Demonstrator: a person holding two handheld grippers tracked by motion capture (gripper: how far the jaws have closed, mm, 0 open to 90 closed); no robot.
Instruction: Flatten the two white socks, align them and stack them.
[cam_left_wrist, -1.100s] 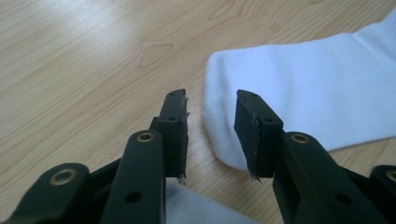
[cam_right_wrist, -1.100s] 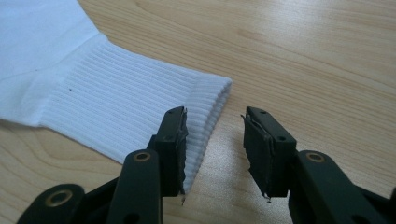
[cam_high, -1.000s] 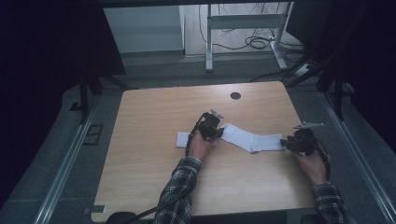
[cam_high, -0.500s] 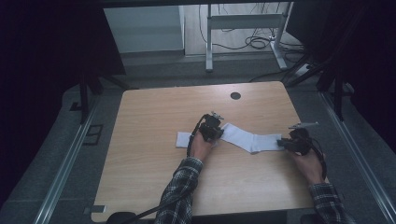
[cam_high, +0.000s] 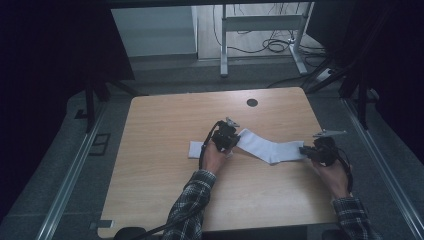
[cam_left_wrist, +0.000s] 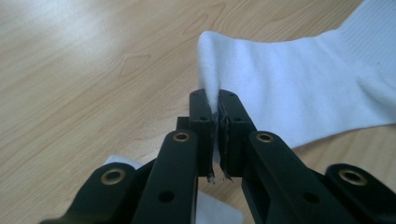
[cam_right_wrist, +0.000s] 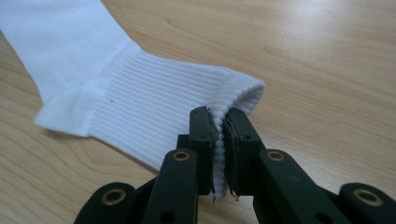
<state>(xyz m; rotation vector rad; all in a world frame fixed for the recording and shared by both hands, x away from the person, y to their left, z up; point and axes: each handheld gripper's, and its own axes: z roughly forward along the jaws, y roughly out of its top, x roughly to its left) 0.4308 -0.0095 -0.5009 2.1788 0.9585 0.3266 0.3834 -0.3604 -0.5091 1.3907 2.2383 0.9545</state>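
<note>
While the left gripper (cam_high: 234, 141) pinches the sock's (cam_high: 265, 147) toe, the right gripper (cam_high: 306, 151) clamps its cuff.

Two forearms in plaid sleeves are reaching in from the bottom of the frame. The left hand (cam_high: 214, 157) is holding the left tool (cam_high: 227, 136) near the frame's centre, jaws pinching white fabric. The right hand (cam_high: 334, 172) is holding the right tool (cam_high: 306, 151) at right of centre, jaws likewise clamping fabric.
</note>
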